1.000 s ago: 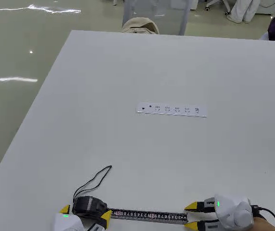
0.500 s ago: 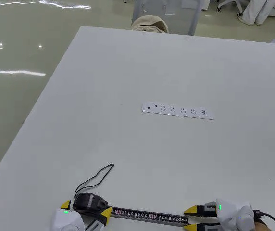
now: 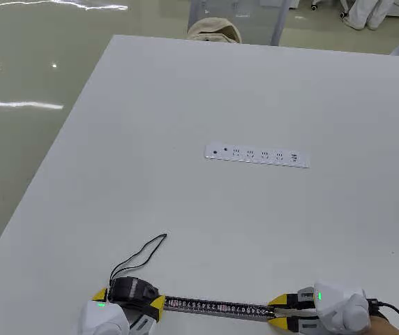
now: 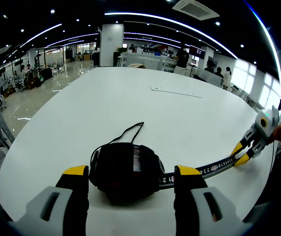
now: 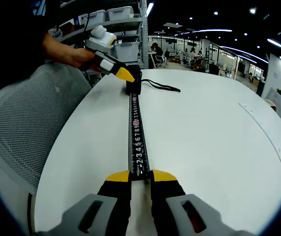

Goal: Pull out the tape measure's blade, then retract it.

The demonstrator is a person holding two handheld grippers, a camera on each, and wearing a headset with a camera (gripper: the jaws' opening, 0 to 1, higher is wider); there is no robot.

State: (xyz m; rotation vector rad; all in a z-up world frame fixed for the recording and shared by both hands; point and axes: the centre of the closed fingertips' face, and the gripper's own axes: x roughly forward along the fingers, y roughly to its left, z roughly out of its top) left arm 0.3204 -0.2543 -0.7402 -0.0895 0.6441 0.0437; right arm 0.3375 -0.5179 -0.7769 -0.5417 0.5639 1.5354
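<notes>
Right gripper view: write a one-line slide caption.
Right gripper pinches the extended blade; left gripper holds the case across the white table.

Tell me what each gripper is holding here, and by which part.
The left gripper holds the tape measure by the sides of its black case; the right gripper pinches the blade at its free end.

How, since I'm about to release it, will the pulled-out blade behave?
Likely it springs back toward the case, which the left claw holds. The blade runs straight to the right claw, so probably stiff lengthwise, yet thin, bendy.
</notes>
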